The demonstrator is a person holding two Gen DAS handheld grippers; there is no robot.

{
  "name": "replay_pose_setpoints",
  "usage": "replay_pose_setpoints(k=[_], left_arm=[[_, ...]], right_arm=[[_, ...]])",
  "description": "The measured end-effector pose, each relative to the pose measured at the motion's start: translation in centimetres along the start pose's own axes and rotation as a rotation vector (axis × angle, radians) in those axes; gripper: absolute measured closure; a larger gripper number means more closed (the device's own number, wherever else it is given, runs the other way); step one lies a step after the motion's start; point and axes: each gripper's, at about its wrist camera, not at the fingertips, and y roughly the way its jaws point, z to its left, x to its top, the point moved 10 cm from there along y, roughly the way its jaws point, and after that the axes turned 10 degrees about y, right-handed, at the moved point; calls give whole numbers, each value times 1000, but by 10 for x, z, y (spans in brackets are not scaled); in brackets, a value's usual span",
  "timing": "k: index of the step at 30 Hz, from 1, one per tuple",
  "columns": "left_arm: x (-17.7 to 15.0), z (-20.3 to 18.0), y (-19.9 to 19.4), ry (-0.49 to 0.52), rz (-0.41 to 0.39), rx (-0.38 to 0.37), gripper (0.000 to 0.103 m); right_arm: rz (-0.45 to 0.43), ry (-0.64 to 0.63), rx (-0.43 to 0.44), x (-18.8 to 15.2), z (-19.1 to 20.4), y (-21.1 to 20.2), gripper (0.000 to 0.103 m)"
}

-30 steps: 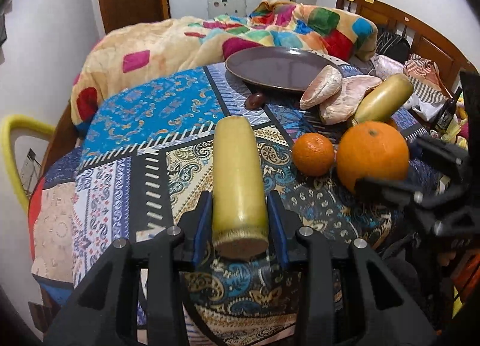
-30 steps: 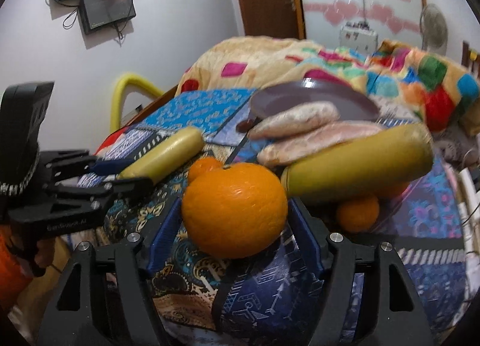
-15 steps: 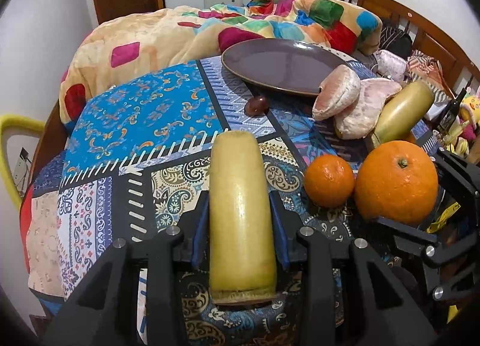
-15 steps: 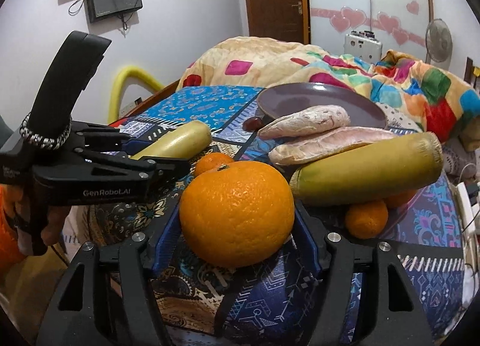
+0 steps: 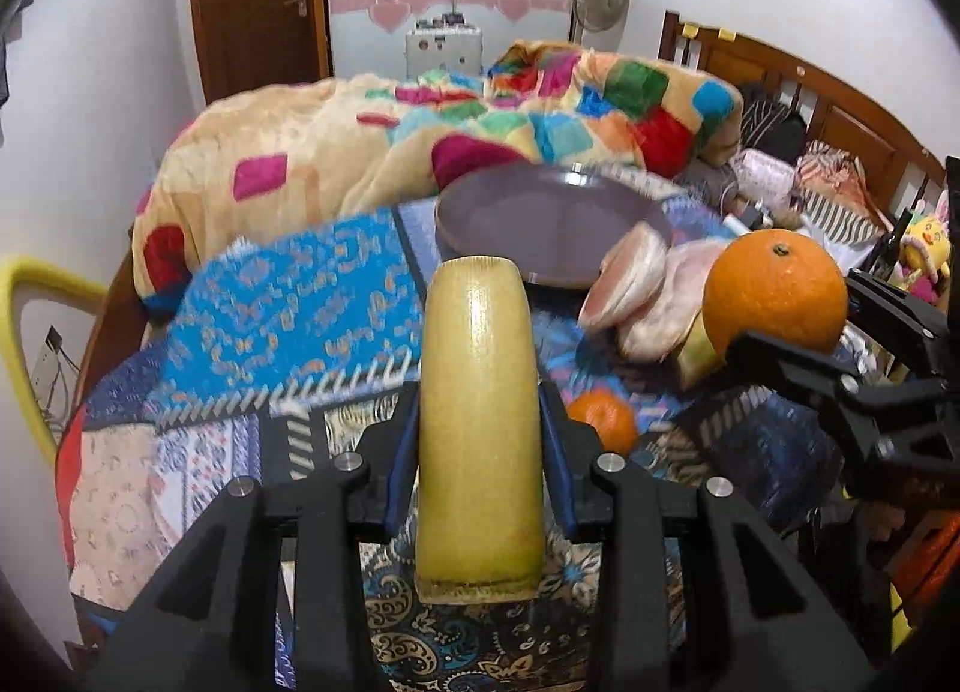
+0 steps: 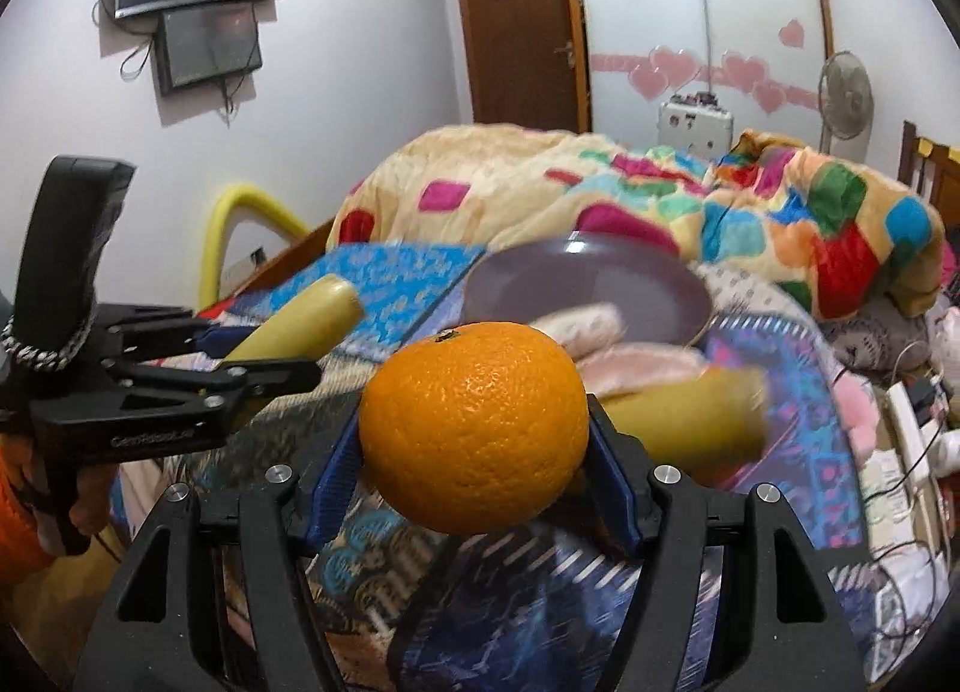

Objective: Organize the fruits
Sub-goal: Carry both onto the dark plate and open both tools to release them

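Note:
My left gripper [image 5: 479, 440] is shut on a yellow cut stalk piece [image 5: 477, 422] and holds it above the patterned cloth. My right gripper [image 6: 474, 446] is shut on a large orange [image 6: 474, 425], lifted off the cloth; it also shows in the left wrist view [image 5: 774, 290]. A purple plate [image 5: 540, 218] lies ahead, also seen in the right wrist view [image 6: 588, 290]. Two pink pomelo pieces [image 5: 636, 284], a second yellow stalk piece [image 6: 678, 422] and a small orange [image 5: 603, 422] lie on the cloth.
The patterned cloth [image 5: 288, 320] covers a bed. A colourful patchwork blanket [image 5: 420, 140] is heaped behind the plate. A wooden headboard [image 5: 810, 98] and clutter are at the right. A yellow frame [image 5: 24, 332] stands at the left edge.
Both grippers have risen with their loads: the stalk piece and the large orange are now lifted off the cloth and tilted toward the plate.

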Motion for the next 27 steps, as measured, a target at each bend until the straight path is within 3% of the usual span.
replay_pose_setpoints(k=[10, 18, 27], left_arm=[[54, 5, -10, -5, -107, 30, 66], [84, 8, 8, 12, -128, 60, 66], [112, 12, 44, -15, -113, 73, 66]], right_arm=[[-105, 20, -57, 52, -29, -13, 39], [-163, -8, -105, 95, -49, -14, 39], [-119, -3, -121, 115, -74, 13, 39]])
